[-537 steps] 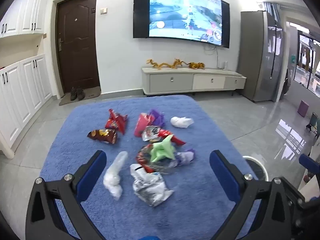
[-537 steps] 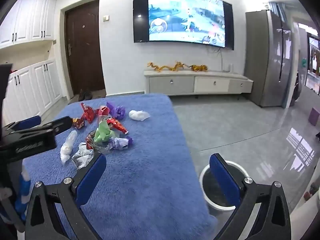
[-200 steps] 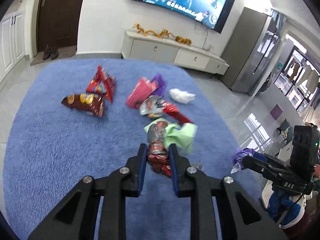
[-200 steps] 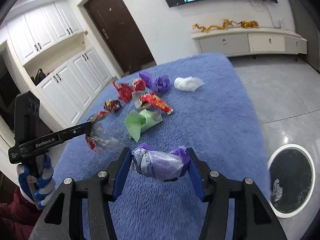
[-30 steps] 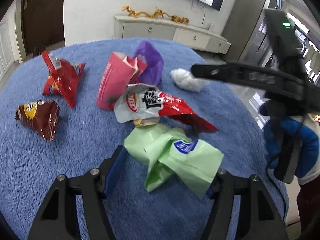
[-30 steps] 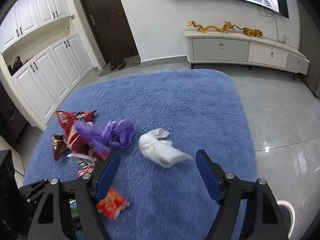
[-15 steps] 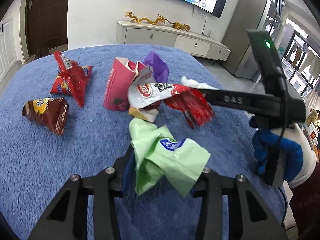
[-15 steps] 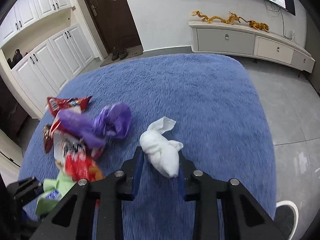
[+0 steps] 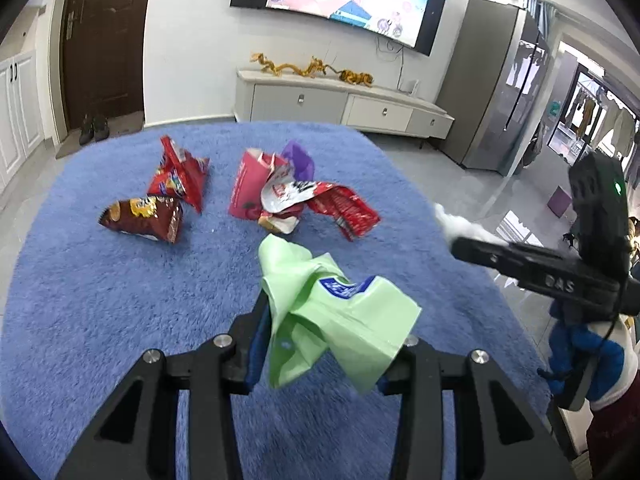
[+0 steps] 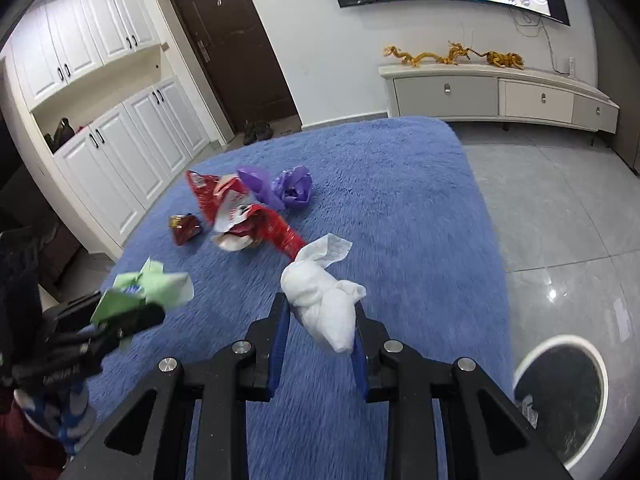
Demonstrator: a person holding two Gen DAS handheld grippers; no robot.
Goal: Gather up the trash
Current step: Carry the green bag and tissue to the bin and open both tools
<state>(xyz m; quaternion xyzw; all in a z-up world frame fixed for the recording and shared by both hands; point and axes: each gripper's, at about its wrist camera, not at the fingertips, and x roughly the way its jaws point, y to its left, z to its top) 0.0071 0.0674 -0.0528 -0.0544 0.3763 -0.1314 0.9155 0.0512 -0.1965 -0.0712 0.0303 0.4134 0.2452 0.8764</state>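
Observation:
My left gripper (image 9: 324, 344) is shut on a crumpled light green wrapper (image 9: 332, 312) and holds it above the blue rug (image 9: 120, 300). My right gripper (image 10: 320, 332) is shut on a white crumpled tissue (image 10: 324, 300), also lifted off the rug. The green wrapper shows in the right wrist view (image 10: 152, 286) at the left. On the rug lie red snack bags (image 9: 180, 176), a brown snack bag (image 9: 144, 218), a pink bag (image 9: 250, 184), a red-and-white wrapper (image 9: 320, 200) and purple plastic (image 10: 294, 186). A white-rimmed trash bin (image 10: 560, 400) stands on the floor at lower right.
The right gripper's body (image 9: 560, 276) reaches in from the right of the left wrist view. A TV cabinet (image 9: 340, 108) stands against the far wall, white cupboards (image 10: 120, 128) and a dark door (image 10: 232, 44) to the left. Grey tile floor (image 10: 560, 220) lies right of the rug.
Both grippers have lifted their loads off the rug and pulled back. The right gripper has swung right, bringing the trash bin into its view. The red-and-white wrapper has settled back on the rug.

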